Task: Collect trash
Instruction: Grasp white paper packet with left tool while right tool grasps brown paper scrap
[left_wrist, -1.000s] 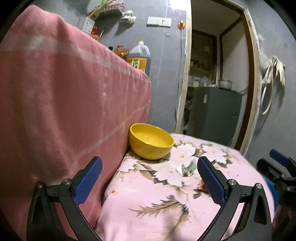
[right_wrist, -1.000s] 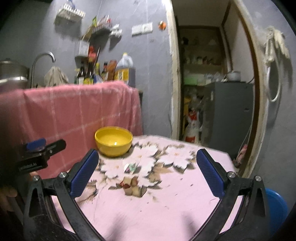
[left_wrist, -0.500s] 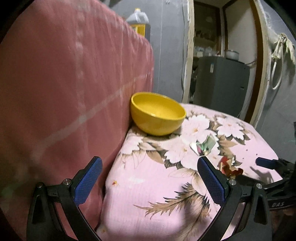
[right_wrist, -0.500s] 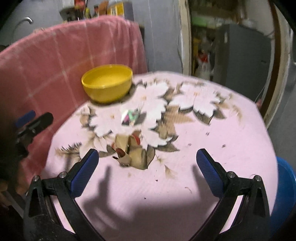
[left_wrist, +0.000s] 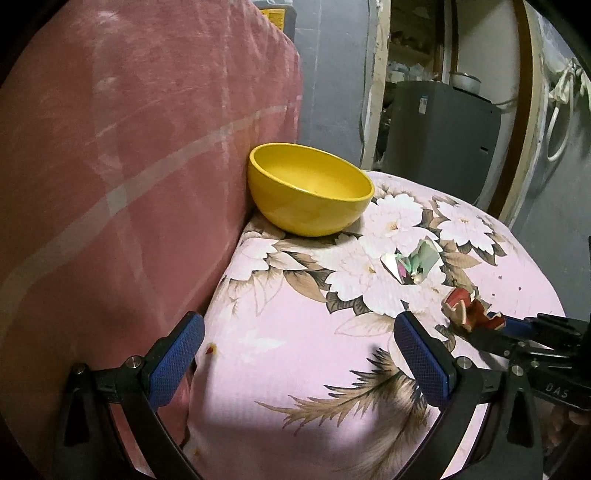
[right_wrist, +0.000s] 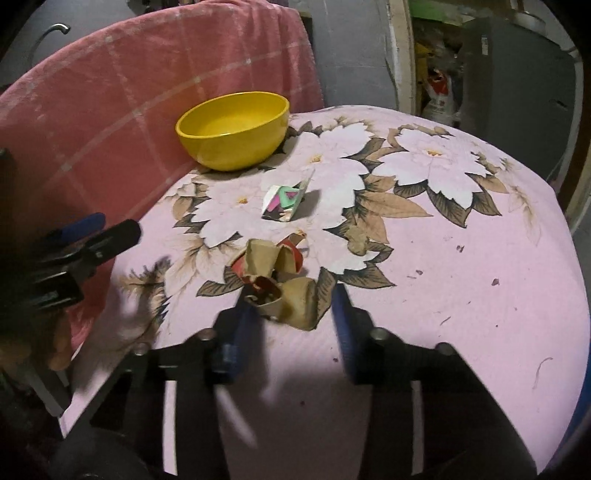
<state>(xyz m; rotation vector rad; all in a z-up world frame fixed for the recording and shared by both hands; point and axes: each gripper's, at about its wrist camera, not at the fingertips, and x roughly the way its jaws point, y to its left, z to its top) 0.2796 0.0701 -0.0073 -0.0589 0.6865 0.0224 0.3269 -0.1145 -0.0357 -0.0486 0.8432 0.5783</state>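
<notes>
A crumpled brown and red paper scrap (right_wrist: 280, 280) lies on the pink floral tablecloth (right_wrist: 461, 280). My right gripper (right_wrist: 295, 314) has its blue fingers (right_wrist: 341, 314) on either side of the scrap's near end, half closed; contact is unclear through blur. A small shiny green and pink wrapper (right_wrist: 284, 203) lies beyond it. An empty yellow bowl (right_wrist: 234, 129) stands at the back left. In the left wrist view my left gripper (left_wrist: 295, 354) is open and empty over the table's left edge; the bowl (left_wrist: 308, 188), wrapper (left_wrist: 415, 260) and scrap (left_wrist: 467, 308) show there too.
A pink checked cloth (left_wrist: 110, 147) hangs over a raised counter along the table's left side. A grey cabinet (left_wrist: 439, 136) stands behind the open doorway. A blue bin edge (right_wrist: 581, 417) shows at the table's lower right.
My right gripper has dropped down to the crumpled scrap and its fingers have narrowed around it. My left gripper has moved forward and lower beside the table's left edge, still open.
</notes>
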